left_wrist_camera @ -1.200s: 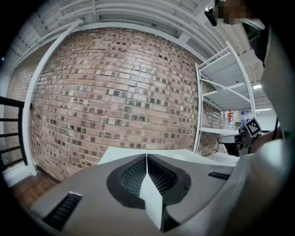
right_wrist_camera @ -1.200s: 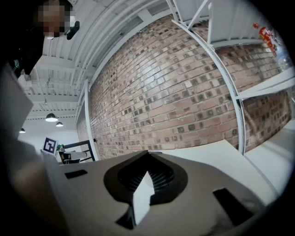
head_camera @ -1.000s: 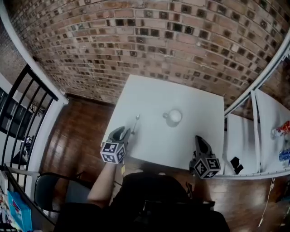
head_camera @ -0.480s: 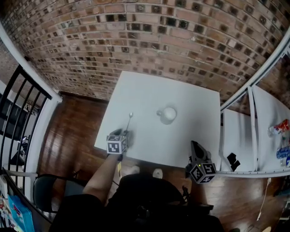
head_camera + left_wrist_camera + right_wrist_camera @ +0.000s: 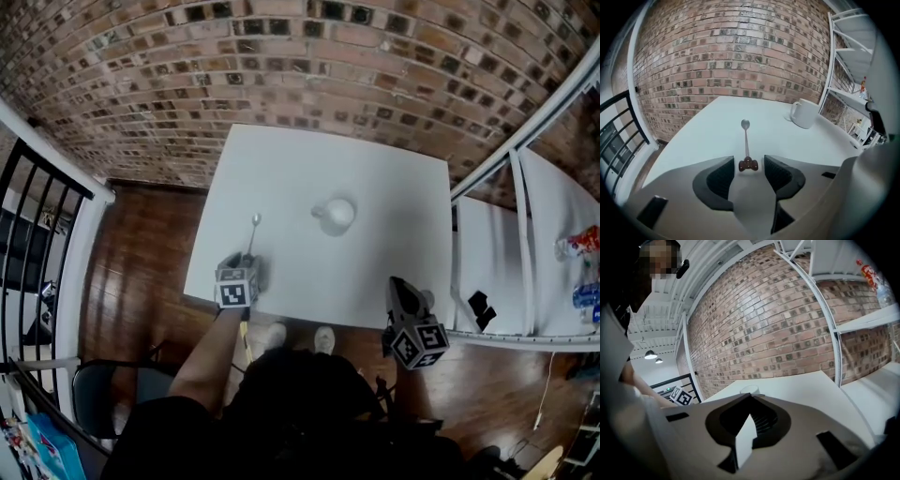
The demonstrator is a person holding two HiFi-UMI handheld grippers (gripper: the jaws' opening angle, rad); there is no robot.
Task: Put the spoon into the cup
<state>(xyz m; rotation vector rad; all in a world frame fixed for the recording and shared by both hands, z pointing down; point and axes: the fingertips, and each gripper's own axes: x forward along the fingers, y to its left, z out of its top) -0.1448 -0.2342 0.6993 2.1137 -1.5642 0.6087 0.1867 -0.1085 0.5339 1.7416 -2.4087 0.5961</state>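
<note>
A metal spoon [image 5: 251, 236] with a brown handle end [image 5: 748, 164] lies on the white table [image 5: 375, 272], bowl pointing away from me. My left gripper [image 5: 250, 262] is low over the table's near left edge. Its jaws are opening and stand on either side of the brown end [image 5: 748, 159] without pressing it. A white cup [image 5: 336, 214] stands upright mid-table, right of the spoon; it also shows as a mug with a handle [image 5: 804, 114]. My right gripper [image 5: 399, 283] hovers at the near right edge, jaws shut [image 5: 750, 398] and empty, the cup's rim [image 5: 750, 389] just beyond them.
A brick wall [image 5: 309, 75] rises behind the table. White shelving [image 5: 525, 253] with a few small items stands to the right. A black railing [image 5: 37, 216] and a chair [image 5: 94, 394] are on the left over the wooden floor.
My left gripper has come down and forward to the spoon's handle end, and its jaws have spread wider. The right gripper has barely moved.
</note>
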